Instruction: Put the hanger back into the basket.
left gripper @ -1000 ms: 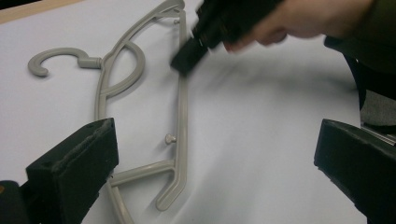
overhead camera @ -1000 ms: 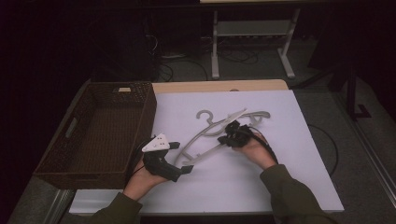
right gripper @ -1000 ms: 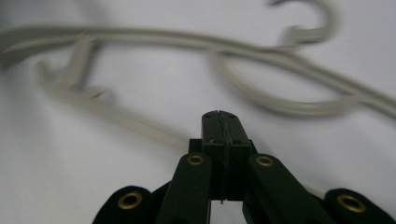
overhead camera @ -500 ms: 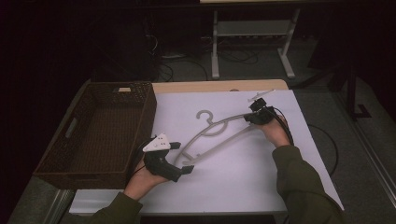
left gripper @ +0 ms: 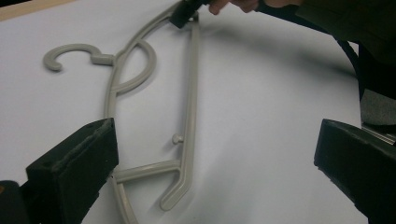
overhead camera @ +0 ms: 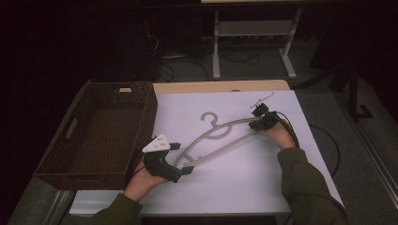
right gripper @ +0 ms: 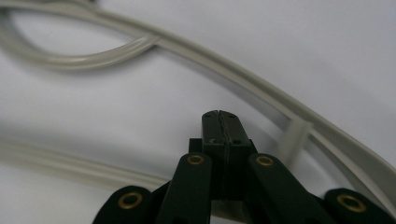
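- The white-covered table (overhead camera: 244, 187) sat in a dark room.
- The grey hanger (overhead camera: 220, 136) lay flat beside the basket (overhead camera: 94, 136).
- The right gripper (overhead camera: 259, 123), fingers pressed together and empty, had slid to the hanger's far end.
- The left gripper (overhead camera: 180, 158) waited wide open, straddling the near end, ready for a lift.

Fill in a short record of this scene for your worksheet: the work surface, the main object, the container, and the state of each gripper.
surface: white sheet over the table
main object: grey plastic hanger, lying flat
container: brown wicker basket, left of the sheet
left gripper: jaws wide open at the hanger's near end
right gripper: jaws shut together, at the hanger's far end
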The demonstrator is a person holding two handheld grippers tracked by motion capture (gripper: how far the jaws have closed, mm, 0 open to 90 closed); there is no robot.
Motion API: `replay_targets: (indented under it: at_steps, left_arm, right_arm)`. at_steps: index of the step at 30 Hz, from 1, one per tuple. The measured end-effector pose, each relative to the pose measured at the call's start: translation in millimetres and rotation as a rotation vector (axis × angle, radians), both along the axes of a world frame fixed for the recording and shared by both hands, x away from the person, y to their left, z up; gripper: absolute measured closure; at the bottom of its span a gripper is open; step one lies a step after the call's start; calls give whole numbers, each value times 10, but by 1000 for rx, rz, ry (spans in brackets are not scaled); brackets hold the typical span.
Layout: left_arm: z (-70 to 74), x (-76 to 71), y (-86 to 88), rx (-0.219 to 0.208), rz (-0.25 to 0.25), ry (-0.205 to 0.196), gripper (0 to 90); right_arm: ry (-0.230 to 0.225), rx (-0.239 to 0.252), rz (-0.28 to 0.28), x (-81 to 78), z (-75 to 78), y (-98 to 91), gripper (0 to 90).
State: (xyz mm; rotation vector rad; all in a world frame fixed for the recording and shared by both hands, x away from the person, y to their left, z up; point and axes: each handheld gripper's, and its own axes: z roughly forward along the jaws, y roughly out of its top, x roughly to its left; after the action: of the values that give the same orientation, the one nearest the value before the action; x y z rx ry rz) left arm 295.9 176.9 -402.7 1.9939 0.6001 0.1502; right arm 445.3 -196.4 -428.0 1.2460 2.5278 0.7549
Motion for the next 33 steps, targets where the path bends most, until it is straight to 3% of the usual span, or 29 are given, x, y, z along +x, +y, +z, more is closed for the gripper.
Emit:
replay_targets:
  at_steps: [6,13,17,18,20,21,22,24,29,33]
  left_arm:
    - [-12,0,-5,8,-2,1,0]
    - [-11,3,-24,9,-7,0,0]
    - [-18,9,-31,9,-7,1,0]
    - [-20,11,-33,7,-7,2,0]
    - [-21,11,-34,7,-8,3,0]
    - [-22,12,-32,8,-8,2,0]
    - [-23,15,-28,12,-10,2,0]
    - [-26,16,-25,14,-7,3,0]
    - [-22,11,-24,14,-6,2,0]
    - [-26,13,-25,16,-7,2,0]
  right_arm:
    - [40,4,71,-442,11,-26,896]
    - [46,4,113,-871,-8,-67,896]
    - [3,13,103,-938,9,-95,896]
    - [-43,56,85,-976,84,-113,896]
    - [-70,115,98,-1051,179,-92,896]
    - [-70,115,98,-1051,179,-92,896]
    - [-93,155,137,-1137,230,-27,896]
    - [-92,174,167,-1208,231,57,896]
    - [-91,151,230,-1282,167,202,896]
    - [-69,122,230,-1274,95,251,896]
